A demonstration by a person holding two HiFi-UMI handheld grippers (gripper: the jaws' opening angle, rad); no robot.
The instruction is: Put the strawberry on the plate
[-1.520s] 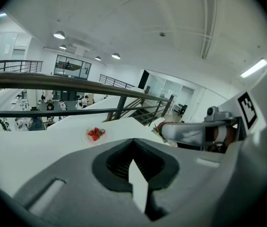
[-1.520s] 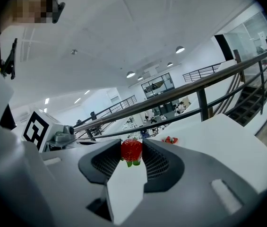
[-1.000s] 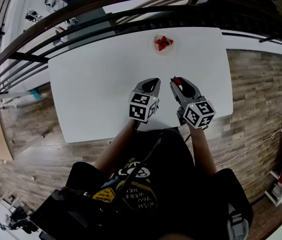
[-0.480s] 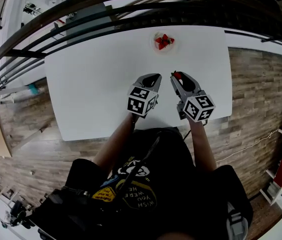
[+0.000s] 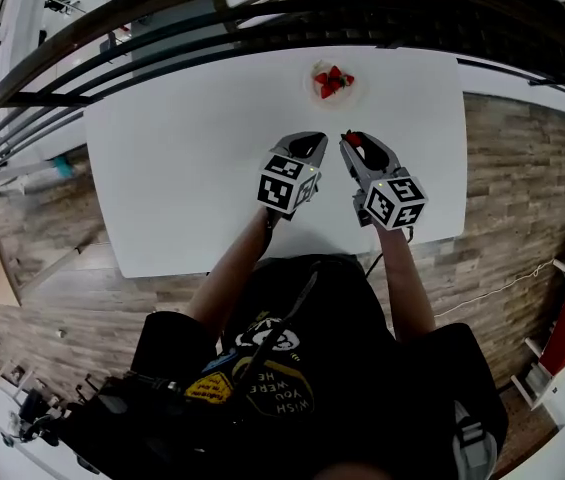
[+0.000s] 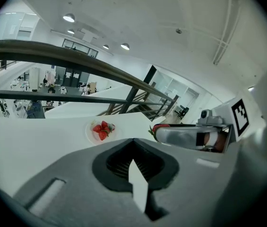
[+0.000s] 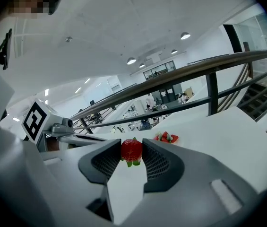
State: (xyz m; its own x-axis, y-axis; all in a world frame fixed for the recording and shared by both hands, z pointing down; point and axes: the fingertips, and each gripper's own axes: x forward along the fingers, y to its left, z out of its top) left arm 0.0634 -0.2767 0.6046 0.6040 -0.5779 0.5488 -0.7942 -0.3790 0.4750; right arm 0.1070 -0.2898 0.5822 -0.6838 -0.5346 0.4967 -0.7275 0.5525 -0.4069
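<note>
Strawberry (image 7: 132, 150) number one in this job is off the table (image 5: 182, 168) and pinched between the two jaws of the right gripper (image 7: 132, 144), red body squeezed by the ribbed pads on either side, green leaves hanging below. In the head view it sits at that gripper's tip, over the middle of the white table and well apart from the plate (image 6: 90, 132), which stands near the table's far edge, straight ahead of both grippers. Several other strawberries (image 6: 101, 129) lie on that plate in a small heap. The left gripper (image 6: 133, 140) hangs just beside the right one, its jaws pressed together at the tips with nothing between them; it seems to have no part in the carry. So the pickup looks done and the delivery is not: the berry has yet to cross the bare stretch of table to the plate, come down over it, and be let go. My guess is that the fruit on the plate leaves little free room, so the drop will want some care.
</note>
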